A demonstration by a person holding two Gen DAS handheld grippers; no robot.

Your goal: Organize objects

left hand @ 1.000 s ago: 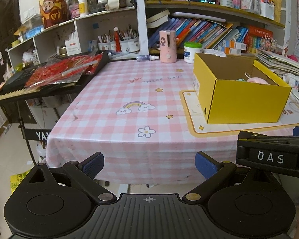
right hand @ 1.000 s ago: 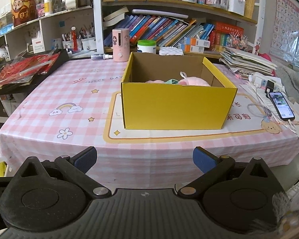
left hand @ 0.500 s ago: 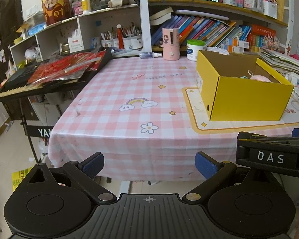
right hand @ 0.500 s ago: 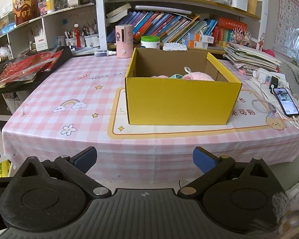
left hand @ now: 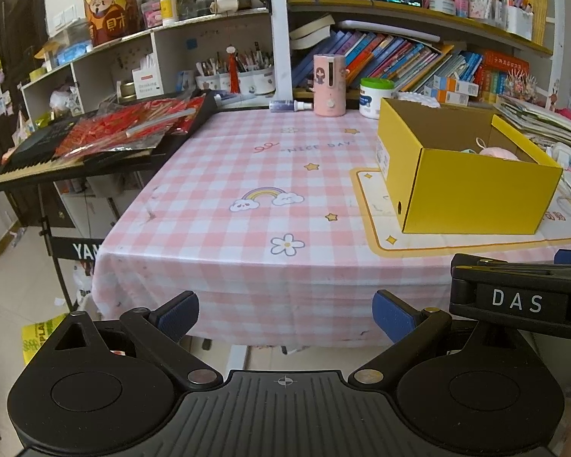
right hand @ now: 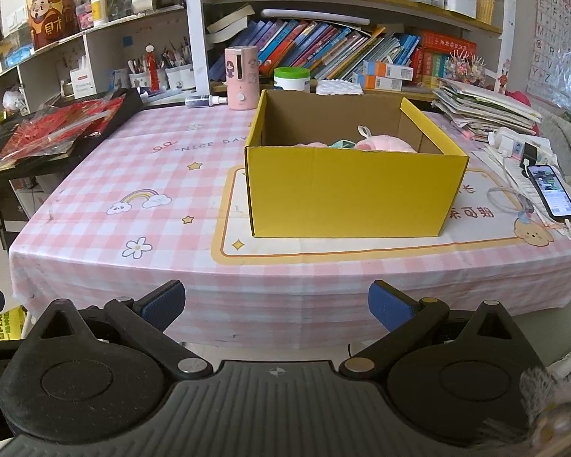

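Pink checked cloth covers the desk point(left hand: 247, 175) in the left wrist view, with bookshelves point(left hand: 399, 57) behind it. A yellow box point(left hand: 472, 194) stands open at the right on a yellow-edged mat point(left hand: 377, 221), with a pink soft thing point(left hand: 498, 152) just showing inside. At the far edge stand a pink dispenser point(left hand: 329, 85) and a green-lidded tub point(left hand: 375, 97). The left gripper point(left hand: 285, 314) hangs short of the near edge, its blue fingers point(left hand: 175, 314) wide apart and empty.

From the right wrist view, the yellow box point(right hand: 354, 190) sits straight ahead, the pink soft thing point(right hand: 388, 143) lying inside beside a small green item point(right hand: 342, 144). A phone point(right hand: 552, 190) lies on the far right. The right gripper point(right hand: 276, 302) hovers off the near edge, fingers point(right hand: 390, 306) spread, holding nothing.
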